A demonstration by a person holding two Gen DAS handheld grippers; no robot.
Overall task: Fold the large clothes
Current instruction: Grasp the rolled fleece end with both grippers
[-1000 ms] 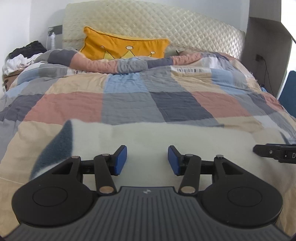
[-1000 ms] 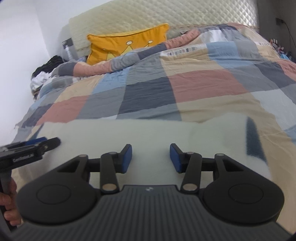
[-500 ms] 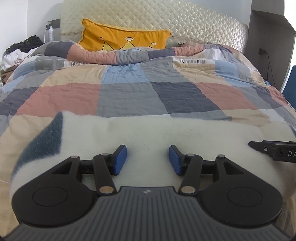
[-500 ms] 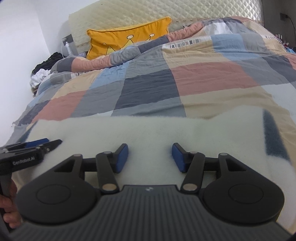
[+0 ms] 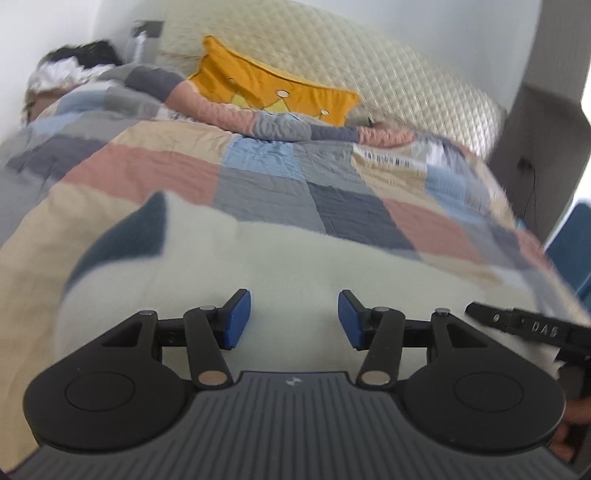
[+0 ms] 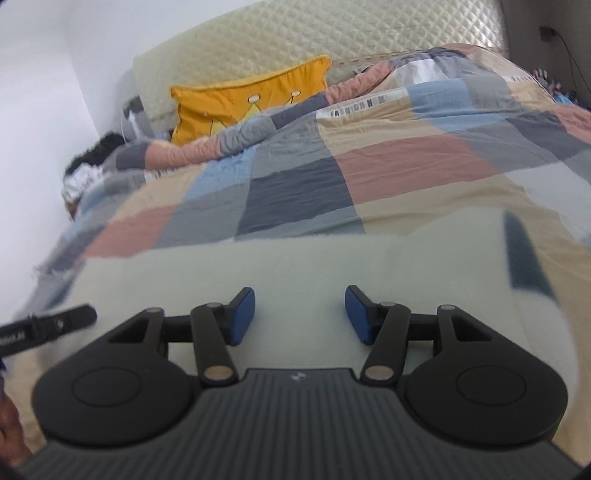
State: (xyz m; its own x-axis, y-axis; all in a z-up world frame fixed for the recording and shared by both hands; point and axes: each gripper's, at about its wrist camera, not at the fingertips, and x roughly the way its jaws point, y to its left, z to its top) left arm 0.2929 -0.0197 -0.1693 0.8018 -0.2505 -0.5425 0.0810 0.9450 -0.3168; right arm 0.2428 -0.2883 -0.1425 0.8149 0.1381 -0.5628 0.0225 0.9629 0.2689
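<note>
While both tongs hang over the bed's near edge, neither has hold of anything. The left tongs (image 5: pixel 294 319) stand about half open, blue pads (image 5: pixel 236 317) apart, with only the fleece (image 5: pixel 295 258) showing in the gap below them; whether the pads touch it I cannot tell. The right tongs (image 6: pixel 300 315) are likewise about half open, and nothing is pinched between their pads (image 6: pixel 357 314). Each tool's tip shows in the other's view: the right tongs (image 5: pixel 532 326) at the right edge, the left tongs (image 6: pixel 48 326) at the left edge.

That fleece, cream with a dark blue panel (image 5: pixel 125 236) at its left end and another (image 6: pixel 524 254) at its right, lies flat across the near edge of the bed, spread from side to side over a patchwork quilt (image 5: pixel 258 192). At the far edge, an orange pillow (image 6: pixel 251 99) leans on the quilted headboard (image 6: pixel 332 33). A heap of clothes (image 5: pixel 66 68) sits off the far left corner. Part of a hand (image 6: pixel 9 432) shows at the lower left of the right view.
</note>
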